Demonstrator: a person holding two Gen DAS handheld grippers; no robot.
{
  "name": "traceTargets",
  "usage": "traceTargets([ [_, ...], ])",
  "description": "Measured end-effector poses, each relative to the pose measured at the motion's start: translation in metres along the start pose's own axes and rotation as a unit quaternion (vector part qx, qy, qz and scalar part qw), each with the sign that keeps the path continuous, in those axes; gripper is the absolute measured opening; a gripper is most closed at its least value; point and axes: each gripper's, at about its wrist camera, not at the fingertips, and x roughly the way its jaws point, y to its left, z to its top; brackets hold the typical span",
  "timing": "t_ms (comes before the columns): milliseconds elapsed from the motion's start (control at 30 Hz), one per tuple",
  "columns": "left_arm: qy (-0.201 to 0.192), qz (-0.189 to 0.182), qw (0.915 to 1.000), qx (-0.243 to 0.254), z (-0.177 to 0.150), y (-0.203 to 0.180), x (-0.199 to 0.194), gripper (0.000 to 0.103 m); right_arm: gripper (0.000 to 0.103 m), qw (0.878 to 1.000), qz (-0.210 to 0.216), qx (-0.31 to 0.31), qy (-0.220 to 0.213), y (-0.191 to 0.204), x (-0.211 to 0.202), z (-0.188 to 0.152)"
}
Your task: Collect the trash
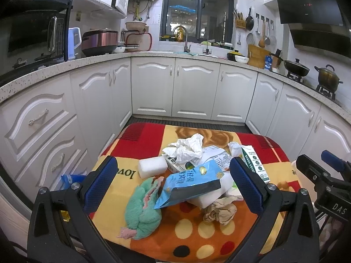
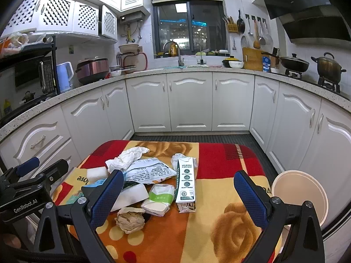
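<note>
both tongs [image 1: 174, 185] [image 2: 178, 194] gape, trash pile [image 1: 193, 171] between.

Your left hand-held gripper [image 1: 173, 185]: black triangular frame arms, silver round screws at the pivots, blue textured pads on both fingers [image 1: 101, 183]. Your right hand-held gripper [image 2: 177, 195] has the same build. Side markings read "DAS" on the right unit, "GenRobot.AI" on the left.

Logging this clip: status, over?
Both tools open, left tool, right tool. Trash pile untouched on blanket. Bin at right. Nothing blocking.
</note>
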Motion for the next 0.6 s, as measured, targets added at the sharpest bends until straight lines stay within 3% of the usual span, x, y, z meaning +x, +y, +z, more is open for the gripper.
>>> traceTargets([
  [600, 0.017, -0.002, 0.9998, -0.009, -0.0012, 0.0068, 0.0054, 0.102, 0.1, 1.0, -0.002, -0.004, -0.002, 0.0013, 0.0096, -0.0015],
])
